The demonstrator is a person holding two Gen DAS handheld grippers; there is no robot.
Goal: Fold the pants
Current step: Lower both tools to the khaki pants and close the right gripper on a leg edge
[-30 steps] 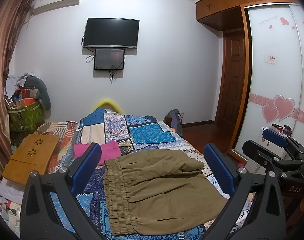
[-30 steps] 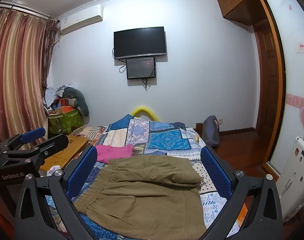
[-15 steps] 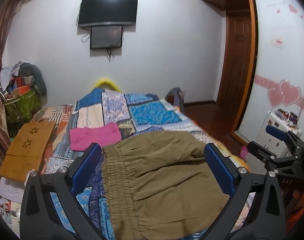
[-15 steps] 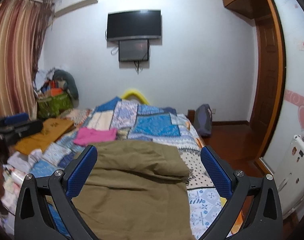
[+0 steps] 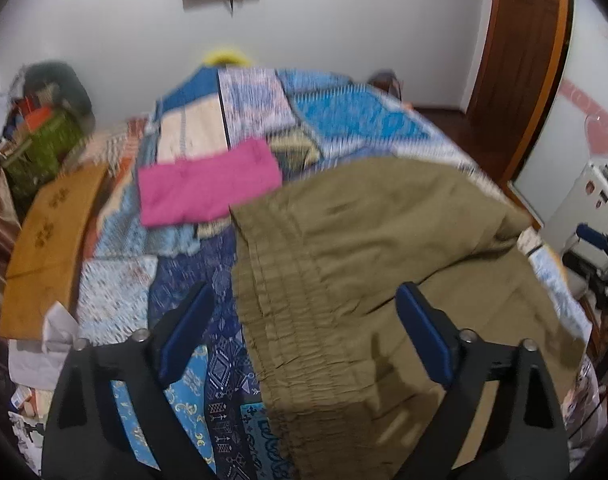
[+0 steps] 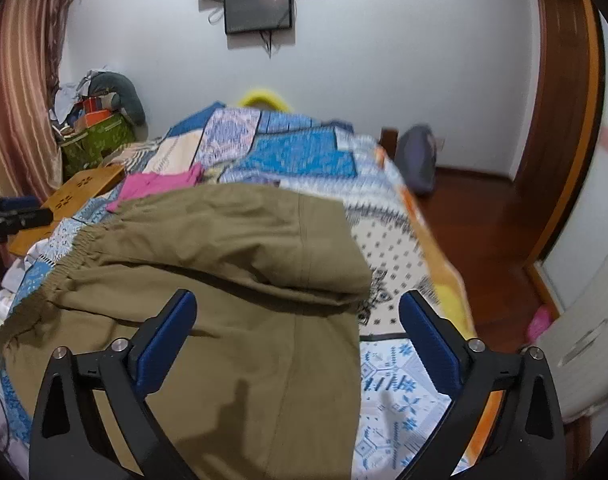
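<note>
Your left gripper (image 5: 304, 320) hangs above the elastic waistband side of the olive pants (image 5: 364, 280), its 2 blue pads spread wide though they have just been closing a little; cloth lies below them, nothing pinched. Those pants lie partly folded on the patchwork quilt (image 5: 336, 120), at its near end, with a pink garment (image 5: 207, 188) just beyond the waistband. Your right gripper (image 6: 297, 320) is likewise spread, jaws also just narrowing slightly, poised over the pants' folded right edge (image 6: 344, 280), gripping nothing.
</note>
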